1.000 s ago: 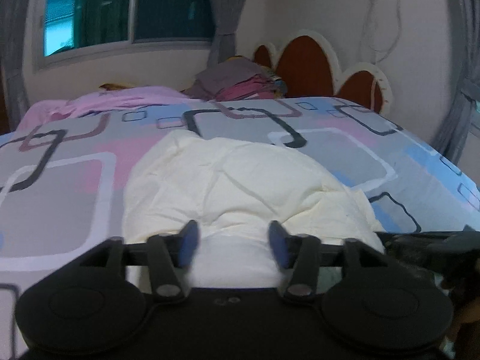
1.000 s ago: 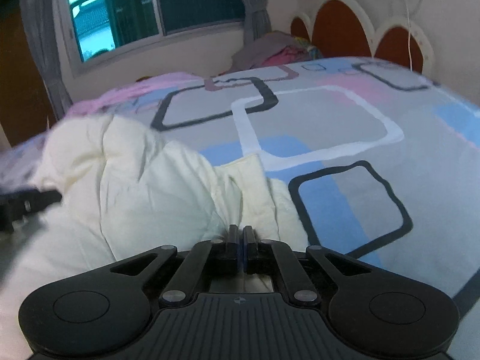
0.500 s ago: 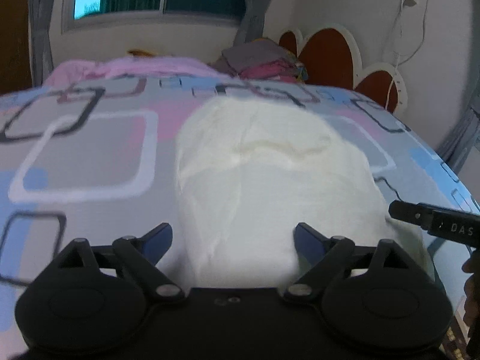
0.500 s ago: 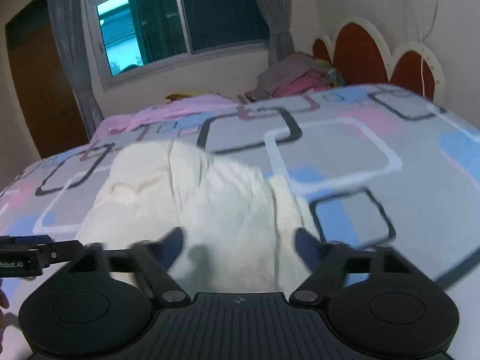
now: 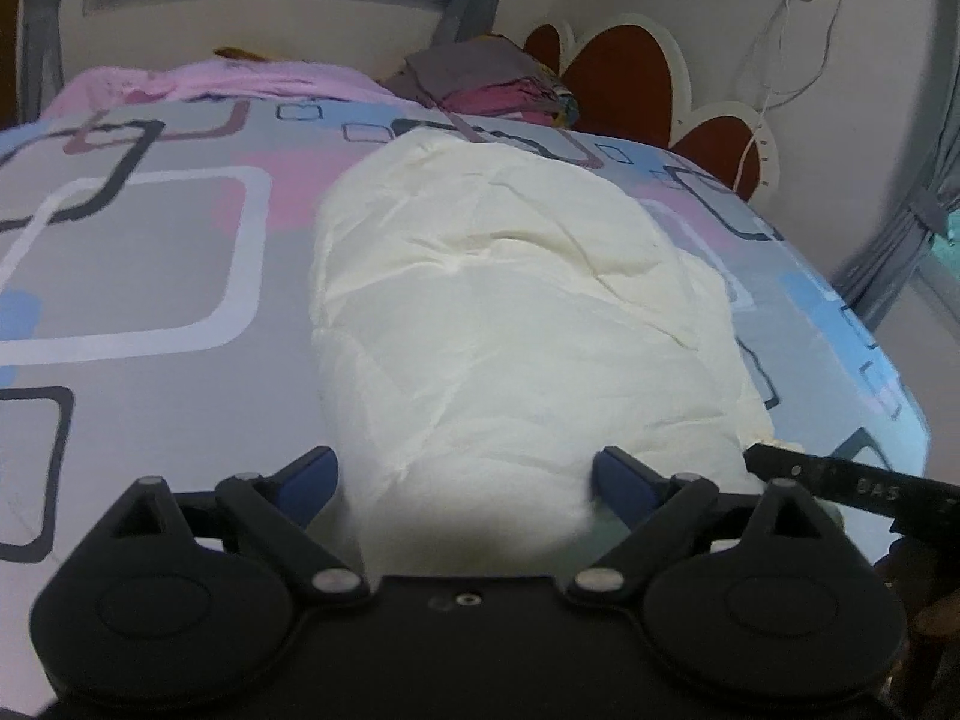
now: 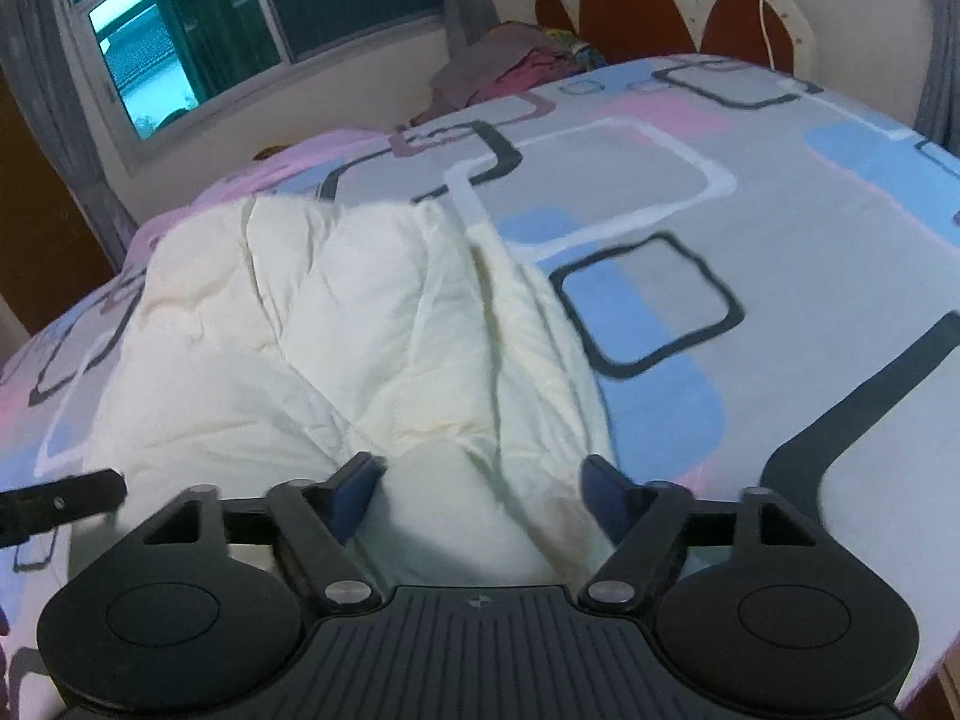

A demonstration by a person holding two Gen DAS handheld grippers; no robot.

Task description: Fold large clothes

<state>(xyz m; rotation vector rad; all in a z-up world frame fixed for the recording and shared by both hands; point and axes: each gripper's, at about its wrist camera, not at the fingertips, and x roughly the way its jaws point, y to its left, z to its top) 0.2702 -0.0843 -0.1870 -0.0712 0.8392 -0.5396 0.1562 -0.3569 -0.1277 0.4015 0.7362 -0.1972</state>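
A bed (image 5: 138,276) fills both views, its sheet printed with grey, pink and blue rounded squares. At its far end stands a scalloped headboard (image 5: 624,84) of red-brown panels edged in white, and a window (image 6: 252,18) with grey curtains is set in the far wall.

On the sheet lies the cream garment (image 5: 510,312), folded into a long, puffy, creased bundle. In the left wrist view its long axis runs from the near edge of the bed straight away toward the far end, where its rounded far edge sits short of a pile of folded clothes (image 5: 498,84) in grey and pink by the headboard. In the right wrist view the same garment (image 6: 336,348) lies left of centre, with loose pleats along its right side. A pink cloth (image 5: 240,75) is spread at the far left of the bed.

The left gripper (image 5: 465,474) has its jaws opening, spread wide; the garment's near end lies between the blue pads, which do not press on it. The right gripper (image 6: 483,489) is likewise opening, released, with the garment's near right corner between its pads and untouched.
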